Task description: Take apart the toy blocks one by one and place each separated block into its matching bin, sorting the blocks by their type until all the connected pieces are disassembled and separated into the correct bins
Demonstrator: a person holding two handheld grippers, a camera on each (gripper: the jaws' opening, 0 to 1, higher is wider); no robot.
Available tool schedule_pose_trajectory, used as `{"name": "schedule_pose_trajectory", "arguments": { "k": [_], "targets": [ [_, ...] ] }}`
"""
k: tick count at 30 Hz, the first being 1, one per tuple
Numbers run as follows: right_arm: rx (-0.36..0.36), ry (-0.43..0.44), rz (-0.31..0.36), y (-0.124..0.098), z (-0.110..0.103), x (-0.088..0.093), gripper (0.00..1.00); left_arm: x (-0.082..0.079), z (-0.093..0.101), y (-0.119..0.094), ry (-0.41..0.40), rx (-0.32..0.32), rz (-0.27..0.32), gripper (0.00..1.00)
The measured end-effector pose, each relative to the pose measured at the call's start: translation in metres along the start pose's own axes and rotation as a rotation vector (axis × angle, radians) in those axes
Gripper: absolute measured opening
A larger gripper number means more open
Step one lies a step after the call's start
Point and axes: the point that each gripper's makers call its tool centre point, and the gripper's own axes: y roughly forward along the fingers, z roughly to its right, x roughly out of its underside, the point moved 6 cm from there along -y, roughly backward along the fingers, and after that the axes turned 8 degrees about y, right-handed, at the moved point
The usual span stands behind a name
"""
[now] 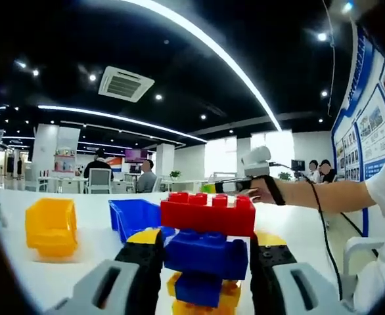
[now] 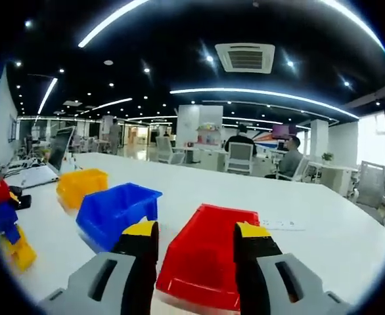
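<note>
Two tongs: each one shows its black, yellow-tipped jaws rising from the bottom of its own view.
Left tongs (image 1: 205, 252): the jaws stand at both sides of the block stack (image 1: 207, 252); the blue blocks lie between them, and I cannot tell if the jaws press them or only stand beside.
Block stack: red block (image 1: 208, 213) on top, blue blocks under it, yellow blocks at the bottom; the same stack is seen small at the left edge of the right gripper view.
Right tongs (image 2: 196, 252): the jaws are apart and hold nothing; they hang above the near wall of the red bin (image 2: 212, 252).
Other gripper: in the left gripper view a hand (image 1: 261, 191) with a dark strap holds it behind the stack, to the right; its jaws are too small to read.
Bins: yellow bin (image 2: 81, 186), blue bin (image 2: 117, 211) and red bin stand in a row on the bench; no block is visible in them.
Bench (image 2: 311, 243): white and broad; a laptop (image 2: 45, 167) stands at its far left.
Room: open office with dark ceiling, light strips and a ceiling air vent (image 2: 246, 57); people (image 2: 240, 154) sit at far desks; posters (image 1: 376, 125) hang on the right wall.
</note>
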Motion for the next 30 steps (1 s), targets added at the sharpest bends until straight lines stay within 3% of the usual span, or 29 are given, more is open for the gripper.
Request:
{"name": "schedule_pose_trajectory", "arguments": {
  "k": [6, 16, 30],
  "targets": [
    [-0.114, -0.006, 0.019, -0.018, -0.04, -0.012, 0.47, 0.002, 0.0, 0.001, -0.007, 0.002, 0.002, 0.52],
    [-0.357, 0.039, 0.042, -0.062, -0.131, -0.024, 0.49, 0.002, 0.001, 0.004, 0.005, -0.035, 0.002, 0.52],
    [-0.518, 0.022, 0.003, -0.093, -0.206, -0.009, 0.48, 0.002, 0.004, 0.008, 0.006, -0.055, 0.007, 0.51]
  ]
}}
